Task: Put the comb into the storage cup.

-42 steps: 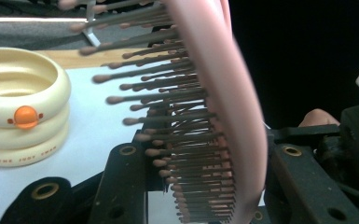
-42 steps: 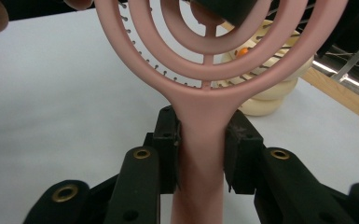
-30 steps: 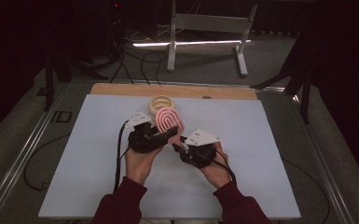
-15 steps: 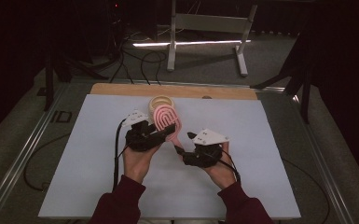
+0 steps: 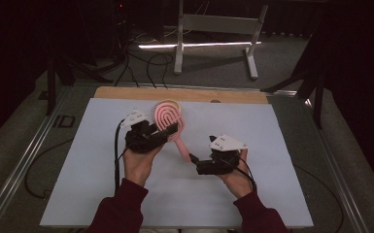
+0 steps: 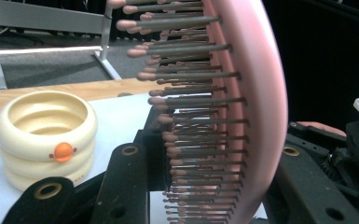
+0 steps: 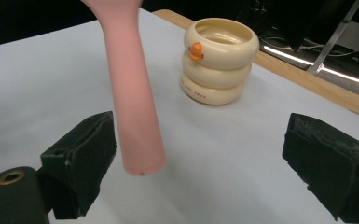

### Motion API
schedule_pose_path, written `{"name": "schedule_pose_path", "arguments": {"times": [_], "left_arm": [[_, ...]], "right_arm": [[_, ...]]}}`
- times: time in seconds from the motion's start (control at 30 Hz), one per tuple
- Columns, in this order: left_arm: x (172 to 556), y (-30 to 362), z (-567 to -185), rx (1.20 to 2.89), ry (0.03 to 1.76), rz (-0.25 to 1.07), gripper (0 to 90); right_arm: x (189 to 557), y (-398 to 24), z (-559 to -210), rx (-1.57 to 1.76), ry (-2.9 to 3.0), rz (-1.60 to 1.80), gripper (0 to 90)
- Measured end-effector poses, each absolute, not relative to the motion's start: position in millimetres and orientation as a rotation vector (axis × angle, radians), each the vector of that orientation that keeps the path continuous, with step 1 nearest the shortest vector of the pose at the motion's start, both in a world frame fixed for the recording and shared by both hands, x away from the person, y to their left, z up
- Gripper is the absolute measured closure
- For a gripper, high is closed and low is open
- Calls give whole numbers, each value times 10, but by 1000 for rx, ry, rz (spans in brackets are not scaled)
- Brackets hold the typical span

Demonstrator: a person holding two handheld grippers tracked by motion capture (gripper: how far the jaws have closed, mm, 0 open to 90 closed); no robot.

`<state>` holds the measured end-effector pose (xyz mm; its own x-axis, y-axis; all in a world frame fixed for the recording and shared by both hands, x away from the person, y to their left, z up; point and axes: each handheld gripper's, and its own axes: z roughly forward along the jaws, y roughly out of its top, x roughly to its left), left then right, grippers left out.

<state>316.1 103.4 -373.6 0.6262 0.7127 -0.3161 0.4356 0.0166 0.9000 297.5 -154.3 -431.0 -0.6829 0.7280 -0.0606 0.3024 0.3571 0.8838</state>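
A pink hairbrush [image 5: 167, 119] is held up off the table, and my left gripper [image 5: 167, 132] is shut on its oval head. In the left gripper view the bristles [image 6: 191, 116] point left between the black jaws. The brush handle [image 7: 133, 112] hangs down toward my right gripper [image 7: 205, 168]. Its jaws have just been opening and now stand wide, with the handle's end between them close to the left pad [image 7: 86, 158], untouched. In the high view the right gripper [image 5: 196, 165] sits right of the handle tip. A cream ringed cup [image 7: 219, 60] with an orange beak stands beyond.
The white table sheet [image 5: 102, 194] ends at a wooden strip [image 5: 126, 92] along the far edge. The cup [image 6: 44, 135] stands near that strip, just behind the brush. A metal stand [image 5: 213, 24] and cables lie on the floor beyond the table.
The right gripper's jaws have opened off the brush handle, and that hand has shifted a little to the right. The left gripper still holds the brush head.
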Motion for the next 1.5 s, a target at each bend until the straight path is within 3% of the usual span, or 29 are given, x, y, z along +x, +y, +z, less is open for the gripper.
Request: {"name": "schedule_pose_path", "arguments": {"times": [1.5], "left_arm": [[3409,1267,-3410,1604,988,402,643]], "right_arm": [[2720,-2220,-4492,879,2021,1446,93]]}}
